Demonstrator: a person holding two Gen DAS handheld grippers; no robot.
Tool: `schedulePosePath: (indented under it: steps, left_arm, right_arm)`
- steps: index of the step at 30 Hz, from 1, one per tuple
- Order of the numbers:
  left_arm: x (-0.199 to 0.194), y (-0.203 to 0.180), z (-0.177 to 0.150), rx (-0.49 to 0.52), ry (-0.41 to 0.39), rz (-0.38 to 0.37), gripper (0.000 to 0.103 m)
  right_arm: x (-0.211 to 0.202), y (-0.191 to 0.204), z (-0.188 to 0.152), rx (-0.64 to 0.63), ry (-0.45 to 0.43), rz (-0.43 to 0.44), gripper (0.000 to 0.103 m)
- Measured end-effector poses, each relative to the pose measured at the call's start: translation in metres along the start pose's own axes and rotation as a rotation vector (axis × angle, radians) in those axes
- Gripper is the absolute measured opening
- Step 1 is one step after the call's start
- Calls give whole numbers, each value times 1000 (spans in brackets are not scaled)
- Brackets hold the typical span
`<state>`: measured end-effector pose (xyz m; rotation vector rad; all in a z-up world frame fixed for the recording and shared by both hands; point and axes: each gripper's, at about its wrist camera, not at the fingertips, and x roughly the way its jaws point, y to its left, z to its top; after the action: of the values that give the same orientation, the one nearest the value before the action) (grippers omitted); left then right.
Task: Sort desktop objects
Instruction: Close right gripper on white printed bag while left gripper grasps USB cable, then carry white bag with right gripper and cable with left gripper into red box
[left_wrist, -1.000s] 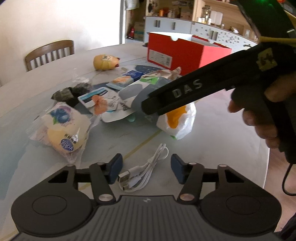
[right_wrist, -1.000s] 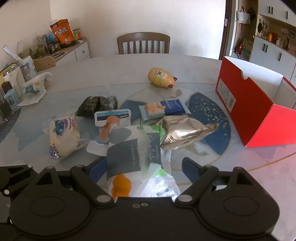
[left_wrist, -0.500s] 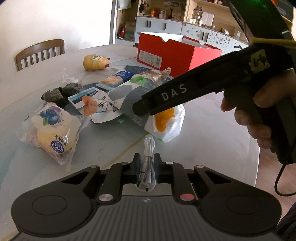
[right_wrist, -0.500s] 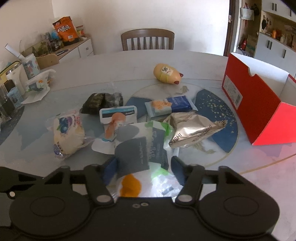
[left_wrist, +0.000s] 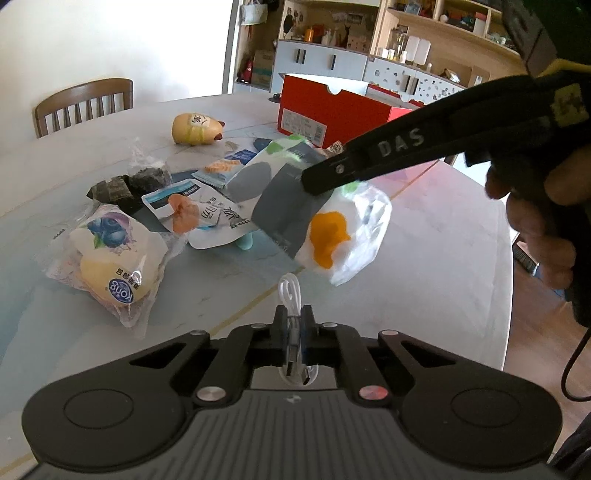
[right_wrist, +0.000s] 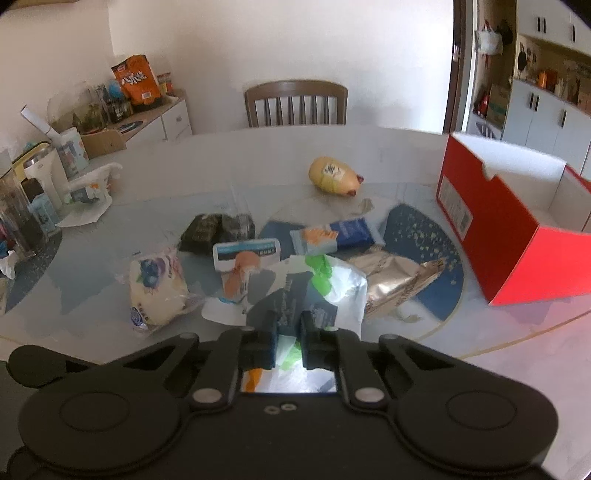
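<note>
My left gripper is shut on a coiled white USB cable and holds it just above the table. My right gripper is shut on a white plastic pack with grey, green and orange patches. It holds the pack lifted above the table, right of the snack pile. The right gripper's black finger crosses the left wrist view. An open red shoebox stands at the far right of the table.
On the round marble table lie a blueberry bread bag, a white-blue pouch, dark wrapped snacks, a blue-orange packet, a gold foil bag and a yellow toy. A chair stands behind.
My left gripper closed on the cable and lifted it. My right gripper closed on the white pack and raised it off the table.
</note>
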<state>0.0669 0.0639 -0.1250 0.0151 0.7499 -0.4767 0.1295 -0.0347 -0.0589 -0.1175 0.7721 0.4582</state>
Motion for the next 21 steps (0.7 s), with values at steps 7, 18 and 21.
schedulePosePath:
  steps: [7, 18, 21]
  left_arm:
    - [-11, 0, 5, -12, -27, -5, 5]
    - [-33, -7, 35, 2, -92, -13, 5]
    - [-37, -10, 46, 8, -107, -23, 5]
  right_arm:
    - [-16, -5, 2, 27, -18, -22, 10]
    - [-42, -14, 3, 78, -58, -53, 10]
    - [-51, -17, 4, 91, -77, -64, 10]
